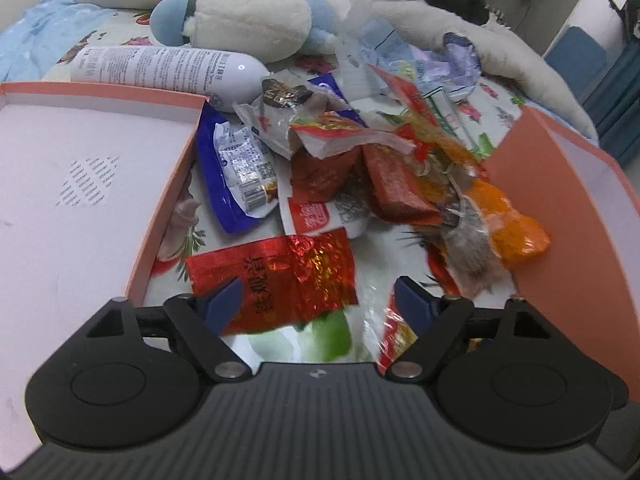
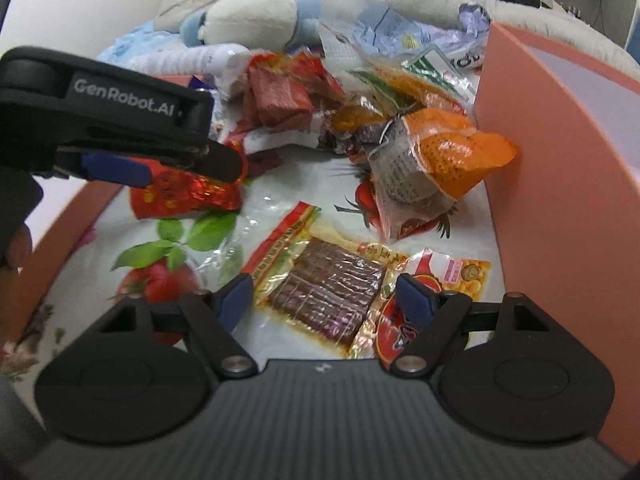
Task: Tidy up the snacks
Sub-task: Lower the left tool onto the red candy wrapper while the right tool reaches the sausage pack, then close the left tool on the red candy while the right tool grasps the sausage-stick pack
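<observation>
Red foil packet between spread left claw fingers

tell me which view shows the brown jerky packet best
The right wrist view. The brown jerky packet lies flat on the floral sheet, right ahead of the open right gripper, unobstructed. In the left wrist view only a blurred sliver of wrapper near the open left gripper's right finger might be it; I cannot tell.
</observation>
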